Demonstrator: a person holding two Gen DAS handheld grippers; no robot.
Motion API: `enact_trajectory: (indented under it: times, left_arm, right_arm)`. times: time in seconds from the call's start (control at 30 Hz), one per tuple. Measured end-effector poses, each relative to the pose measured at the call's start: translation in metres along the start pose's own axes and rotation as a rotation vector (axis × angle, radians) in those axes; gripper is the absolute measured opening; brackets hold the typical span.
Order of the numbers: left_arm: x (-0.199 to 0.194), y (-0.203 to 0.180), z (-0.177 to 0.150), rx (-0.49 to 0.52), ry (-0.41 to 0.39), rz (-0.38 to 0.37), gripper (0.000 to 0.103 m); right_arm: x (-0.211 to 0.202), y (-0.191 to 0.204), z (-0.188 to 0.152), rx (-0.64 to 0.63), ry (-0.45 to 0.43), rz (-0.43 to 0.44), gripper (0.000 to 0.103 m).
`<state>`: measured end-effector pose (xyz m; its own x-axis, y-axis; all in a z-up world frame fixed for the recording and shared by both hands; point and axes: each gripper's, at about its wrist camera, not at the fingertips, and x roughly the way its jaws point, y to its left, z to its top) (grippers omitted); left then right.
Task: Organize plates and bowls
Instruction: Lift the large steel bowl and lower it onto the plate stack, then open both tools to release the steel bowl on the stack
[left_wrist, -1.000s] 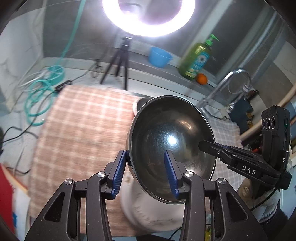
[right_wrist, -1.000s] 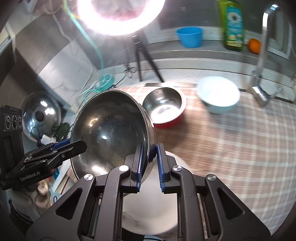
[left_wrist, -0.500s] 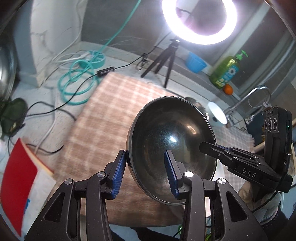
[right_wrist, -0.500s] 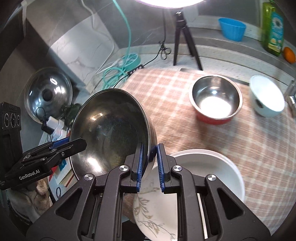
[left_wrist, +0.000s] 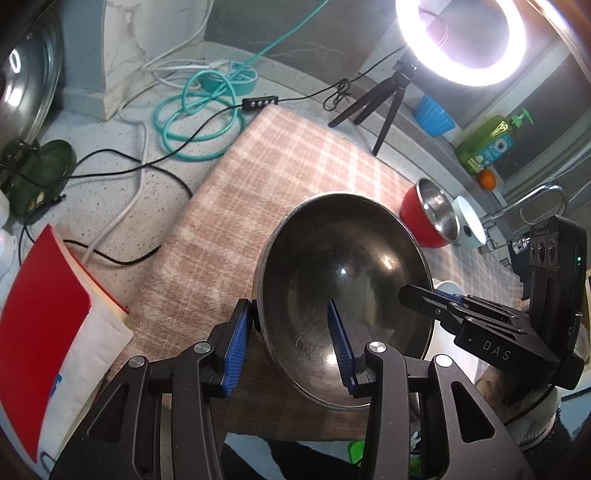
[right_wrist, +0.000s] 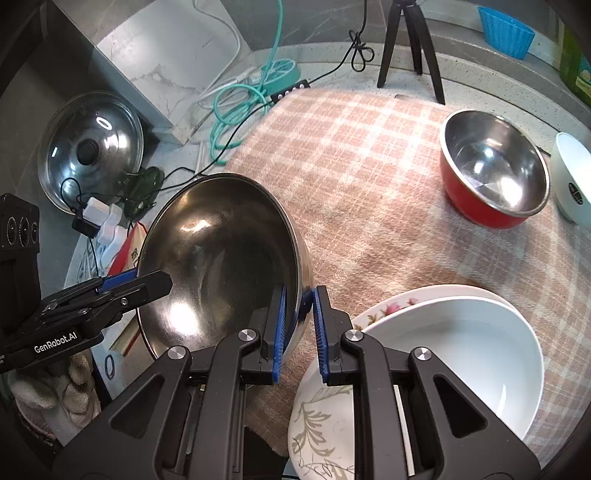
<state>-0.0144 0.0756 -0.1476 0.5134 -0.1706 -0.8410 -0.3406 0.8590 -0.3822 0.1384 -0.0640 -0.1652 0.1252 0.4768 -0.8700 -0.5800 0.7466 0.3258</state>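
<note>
Speckled counter (left_wrist: 92, 206) with plaid cloth (right_wrist: 369, 177), ring light (left_wrist: 461, 37) at back, cables at cloth's far-left corner. Red bowl (right_wrist: 491, 166) and white bowl (right_wrist: 570, 181) at far-right edge; white dishes (right_wrist: 443, 350) near edge. Steel bowl (right_wrist: 218, 258) lifted, tilted, over near-left edge: right gripper (right_wrist: 298, 328) clamped on rim, left gripper (left_wrist: 290, 345) straddles rim, fingers apart.

Bright ring light (left_wrist: 467, 38) blows out to white at upper right; glare spots glint on the steel bowl (left_wrist: 343, 295); fisheye bending and dark vignette at corners; mostly sharp focus.
</note>
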Motion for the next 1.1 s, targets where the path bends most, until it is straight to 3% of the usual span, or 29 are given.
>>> enact_trajectory:
  times: [0.53, 0.57, 0.63, 0.67, 0.7, 0.87, 0.97, 1.03, 1.1]
  left_arm:
    - [0.009, 0.010, 0.000, -0.009, 0.022, 0.018, 0.039]
    - [0.008, 0.009, 0.000, -0.007, 0.016, 0.020, 0.039]
    - [0.006, 0.010, 0.002, -0.009, 0.012, 0.028, 0.047]
    - [0.005, 0.010, 0.003, -0.013, 0.012, 0.035, 0.051]
    - [0.004, 0.011, 0.004, -0.015, 0.007, 0.038, 0.053]
    - [-0.002, 0.011, 0.007, -0.010, -0.011, 0.048, 0.054]
    - [-0.006, 0.008, 0.010, -0.003, -0.027, 0.062, 0.058]
    - [-0.009, 0.005, 0.012, -0.001, -0.042, 0.076, 0.068]
    - [-0.012, 0.002, 0.016, 0.004, -0.055, 0.079, 0.068]
  right_arm:
    - [0.014, 0.002, -0.002, -0.008, 0.034, -0.008, 0.017]
    - [0.012, 0.003, -0.002, -0.013, 0.026, -0.011, 0.023]
    - [0.008, 0.003, -0.001, -0.020, 0.010, -0.010, 0.042]
    - [0.005, 0.003, -0.001, -0.020, -0.004, -0.012, 0.056]
    - [0.001, 0.002, 0.000, -0.018, -0.020, -0.012, 0.063]
    - [-0.013, -0.007, 0.003, 0.018, -0.073, 0.002, 0.080]
    - [-0.021, -0.014, 0.004, 0.047, -0.091, 0.015, 0.082]
    - [-0.027, -0.018, 0.004, 0.059, -0.105, 0.016, 0.085]
    - [-0.034, -0.022, 0.004, 0.066, -0.122, 0.004, 0.085]
